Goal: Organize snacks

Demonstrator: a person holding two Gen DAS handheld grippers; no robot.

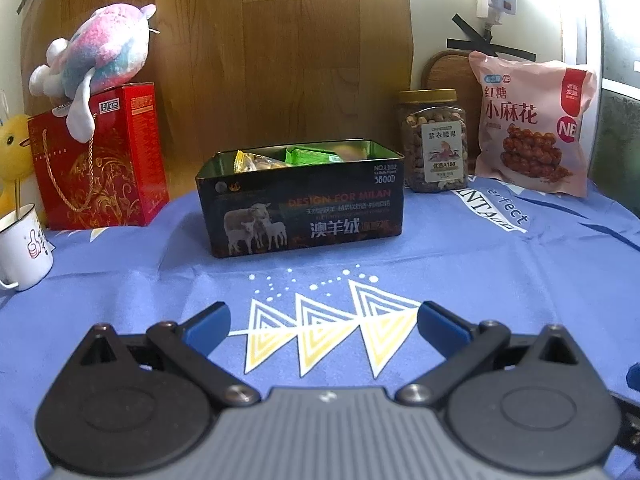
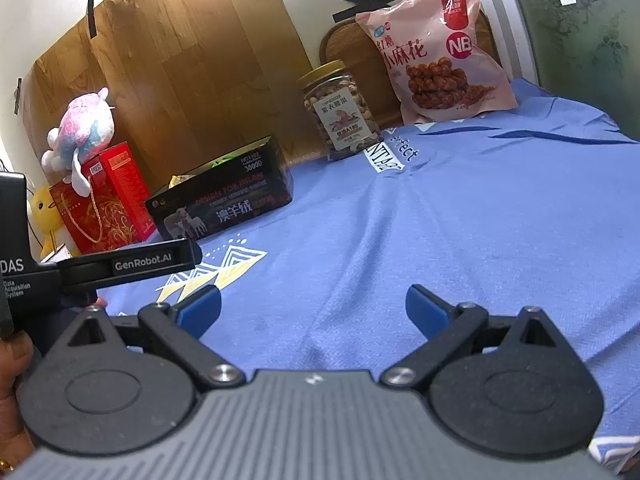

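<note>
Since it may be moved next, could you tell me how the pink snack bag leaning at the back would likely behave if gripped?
The pink snack bag looks soft and puffy, so it would probably crumple and sag. It leans against the wooden board, so a push may topple it. Its glossy film may be slippery.

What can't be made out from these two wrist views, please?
- Tin box contents: both views, its walls hide all but some wrapper tops.
- Wooden board: both views, mostly hidden behind the nut jar and pink snack bag.
- Yellow plush: left wrist view, cut by the frame edge.
</note>
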